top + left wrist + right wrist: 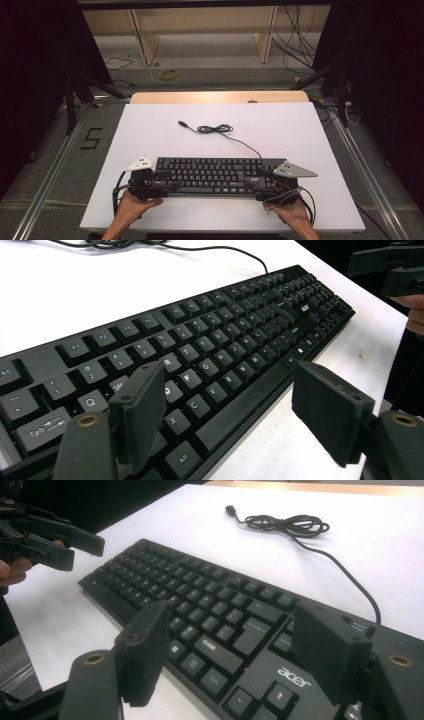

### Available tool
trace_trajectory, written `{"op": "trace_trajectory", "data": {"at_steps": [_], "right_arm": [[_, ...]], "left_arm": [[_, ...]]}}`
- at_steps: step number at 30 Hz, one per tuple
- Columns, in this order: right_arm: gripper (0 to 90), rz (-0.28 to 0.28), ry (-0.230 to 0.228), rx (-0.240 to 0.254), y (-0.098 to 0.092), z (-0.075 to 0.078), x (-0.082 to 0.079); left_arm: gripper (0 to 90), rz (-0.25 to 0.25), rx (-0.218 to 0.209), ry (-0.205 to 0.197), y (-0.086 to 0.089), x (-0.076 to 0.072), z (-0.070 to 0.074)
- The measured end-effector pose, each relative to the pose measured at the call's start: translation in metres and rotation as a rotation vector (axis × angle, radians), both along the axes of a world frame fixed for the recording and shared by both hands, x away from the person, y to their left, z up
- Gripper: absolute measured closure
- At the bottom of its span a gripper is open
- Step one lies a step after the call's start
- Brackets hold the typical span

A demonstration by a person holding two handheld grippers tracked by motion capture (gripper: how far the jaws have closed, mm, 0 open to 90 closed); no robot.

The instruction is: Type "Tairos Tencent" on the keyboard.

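white table (150, 130), black keyboard (212, 175), open left gripper (167, 180), open right gripper (254, 178)

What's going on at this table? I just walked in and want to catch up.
A person holds a gripper in each hand over a black keyboard on the white table. The left gripper is at its left end, the right gripper at its right end, both with jaws open and nothing clamped. The keyboard's cable lies coiled behind it, unplugged.
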State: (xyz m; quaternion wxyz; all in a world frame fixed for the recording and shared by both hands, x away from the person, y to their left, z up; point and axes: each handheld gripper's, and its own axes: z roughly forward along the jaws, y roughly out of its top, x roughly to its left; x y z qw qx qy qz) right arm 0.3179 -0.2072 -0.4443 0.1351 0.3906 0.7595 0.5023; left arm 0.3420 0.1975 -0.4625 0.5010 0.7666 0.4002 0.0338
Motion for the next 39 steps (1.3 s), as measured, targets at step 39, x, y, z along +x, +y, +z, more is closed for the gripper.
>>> {"op": "trace_trajectory", "data": {"at_steps": [39], "right_arm": [[38.4,0.111,0.050,-0.045,0.070,0.013,0.049]], "left_arm": [[30.7,0.084,0.046,-0.003,0.016,0.006,0.000]]}}
